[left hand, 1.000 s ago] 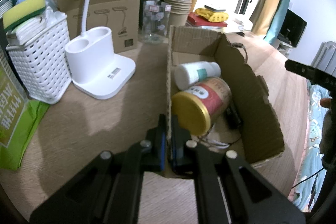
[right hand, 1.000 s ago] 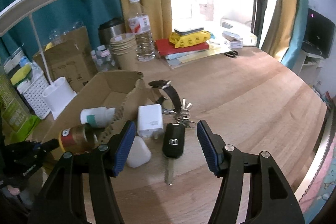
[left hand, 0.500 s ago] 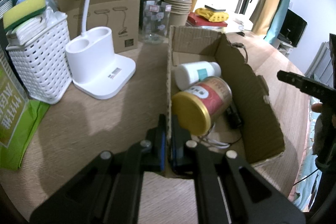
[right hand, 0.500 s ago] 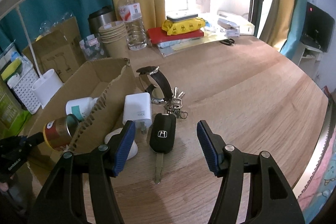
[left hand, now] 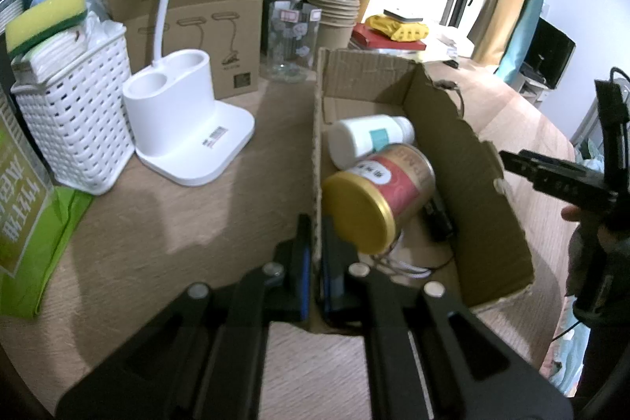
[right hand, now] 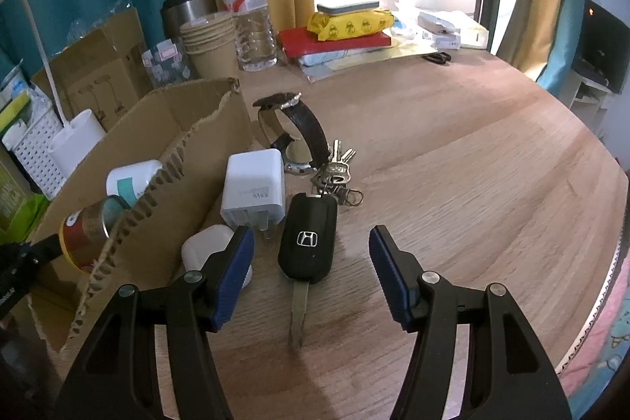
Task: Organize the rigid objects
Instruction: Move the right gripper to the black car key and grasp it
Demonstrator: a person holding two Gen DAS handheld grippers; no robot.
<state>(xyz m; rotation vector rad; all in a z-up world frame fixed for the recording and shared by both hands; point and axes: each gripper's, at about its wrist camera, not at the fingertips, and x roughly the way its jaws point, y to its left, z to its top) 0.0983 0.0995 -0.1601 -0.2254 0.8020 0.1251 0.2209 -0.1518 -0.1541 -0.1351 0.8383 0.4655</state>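
Observation:
My left gripper is shut on the near left wall of an open cardboard box. In the box lie a red can with a gold lid, a white bottle and a dark cable. My right gripper is open and empty, low over a black Honda car key with a key bunch. A white charger plug, a white earbud case and a black-strap watch lie beside the box.
A white lamp base, a white basket with sponges, a green packet, a glass, paper cups, a water bottle and books stand along the back. Wooden table.
My right gripper has moved forward and down towards the car key, still open. My left gripper stays shut on the box wall.

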